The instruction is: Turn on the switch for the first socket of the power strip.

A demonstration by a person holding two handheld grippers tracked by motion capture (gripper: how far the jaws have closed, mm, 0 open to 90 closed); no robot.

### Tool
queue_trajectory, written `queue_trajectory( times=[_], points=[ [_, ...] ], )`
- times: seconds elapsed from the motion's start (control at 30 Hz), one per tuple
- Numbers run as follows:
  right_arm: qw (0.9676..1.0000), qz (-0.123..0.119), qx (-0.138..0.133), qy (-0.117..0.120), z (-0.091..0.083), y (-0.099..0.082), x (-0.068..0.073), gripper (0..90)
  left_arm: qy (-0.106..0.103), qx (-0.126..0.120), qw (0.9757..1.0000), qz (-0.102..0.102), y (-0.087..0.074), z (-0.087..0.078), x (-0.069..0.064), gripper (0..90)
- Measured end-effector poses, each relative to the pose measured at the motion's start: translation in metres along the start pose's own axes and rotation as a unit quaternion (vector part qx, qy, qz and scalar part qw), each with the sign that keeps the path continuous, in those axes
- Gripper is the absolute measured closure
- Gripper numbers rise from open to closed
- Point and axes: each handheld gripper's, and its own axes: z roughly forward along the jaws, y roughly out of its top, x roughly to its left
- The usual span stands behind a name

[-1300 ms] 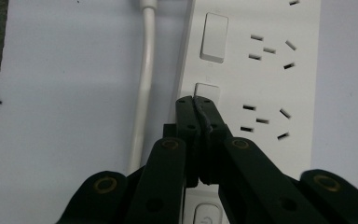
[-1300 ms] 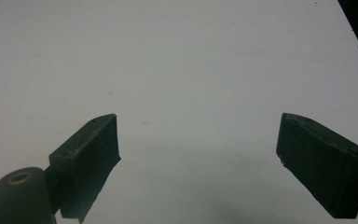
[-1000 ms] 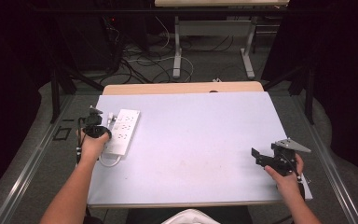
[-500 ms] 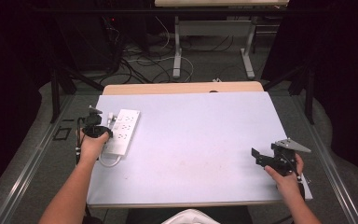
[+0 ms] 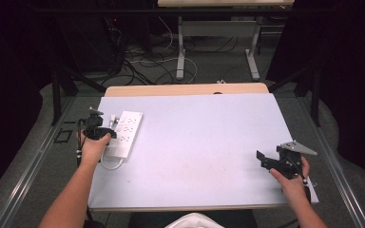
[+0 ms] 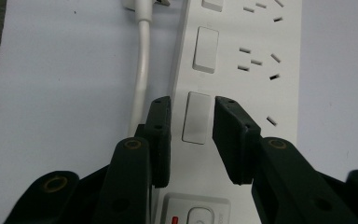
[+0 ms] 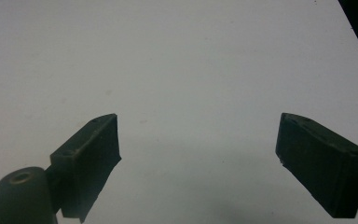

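At the left of the frame we see the left gripper (image 5: 105,131) over the near part of the white power strip (image 5: 125,133), its jaws just opening, the hand (image 5: 93,148) behind it. A white cable (image 5: 108,164) loops from the strip's near end. At lower right the right gripper (image 5: 265,158) hangs over the pale table (image 5: 199,142), well apart from the strip.

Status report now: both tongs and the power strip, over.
Left tongs just opening over power strip, jaws astride a white switch. Right tongs open, nothing between. White cord lies beside left jaw.
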Motion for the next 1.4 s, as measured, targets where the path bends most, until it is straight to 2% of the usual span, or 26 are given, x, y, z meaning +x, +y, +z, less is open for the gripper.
queue_trajectory(
  times=[0.1,0.27,0.43,0.5,0.53,0.63,0.73,0.77,0.87,0.9,0.97,1.1,1.2,1.4],
  points=[
    [1.0,0.0,-0.001,0.0,0.0,0.0,0.0,13.1,0.001,0.002,1.0,0.003,0.001,-0.001,0.0,63.2],
    [1.0,0.001,-0.001,-0.001,0.0,0.0,0.0,13.2,0.006,-0.009,0.9999,0.008,0.001,-0.004,0.001,58.5],
    [1.0,0.001,-0.001,-0.001,0.0,0.0,0.0,13.2,0.013,-0.03,0.9992,0.021,0.0,-0.006,0.002,52.4],
    [1.0,0.001,-0.001,-0.001,0.001,0.0,0.0,13.2,0.023,-0.047,0.9983,0.027,0.0,-0.006,0.001,50.4],
    [1.0,0.0,-0.001,-0.001,0.0,0.0,0.0,13.2,0.023,-0.046,0.9983,0.029,0.0,-0.007,0.0,49.5],
    [1.0,0.0,0.0,-0.001,0.0,0.0,0.0,13.2,0.028,-0.066,0.9968,0.036,0.0,-0.007,-0.002,46.6],
    [1.0,0.0,-0.001,-0.002,0.001,0.0,0.0,13.2,0.031,-0.07,0.9958,0.049,0.0,-0.01,-0.003,44.1],
    [1.0,0.001,-0.001,-0.002,0.001,0.0,0.0,13.3,0.034,-0.079,0.995,0.05,0.0,-0.009,-0.004,43.5],
    [1.0,0.003,-0.006,-0.002,0.002,-0.001,0.0,13.3,0.037,-0.079,0.9944,0.059,0.0,-0.013,-0.005,42.2],
    [1.0,0.002,-0.005,-0.002,0.002,-0.001,0.0,13.3,0.039,-0.087,0.9934,0.064,0.0,-0.013,-0.005,41.8],
    [1.0,0.002,-0.005,-0.003,0.002,-0.001,0.0,13.3,0.039,-0.103,0.9911,0.075,0.0,-0.014,-0.006,41.5],
    [1.0,0.002,-0.003,0.001,0.001,0.0,0.0,13.3,0.035,-0.115,0.9893,0.082,0.001,-0.018,-0.007,39.3],
    [1.0,0.002,-0.003,0.001,0.001,0.0,0.0,13.4,0.033,-0.13,0.9868,0.09,0.001,-0.022,-0.008,37.6],
    [1.0,0.003,-0.003,0.0,0.001,0.0,0.0,13.4,0.031,-0.141,0.9848,0.097,0.001,-0.027,-0.011,35.0]
  ],
)
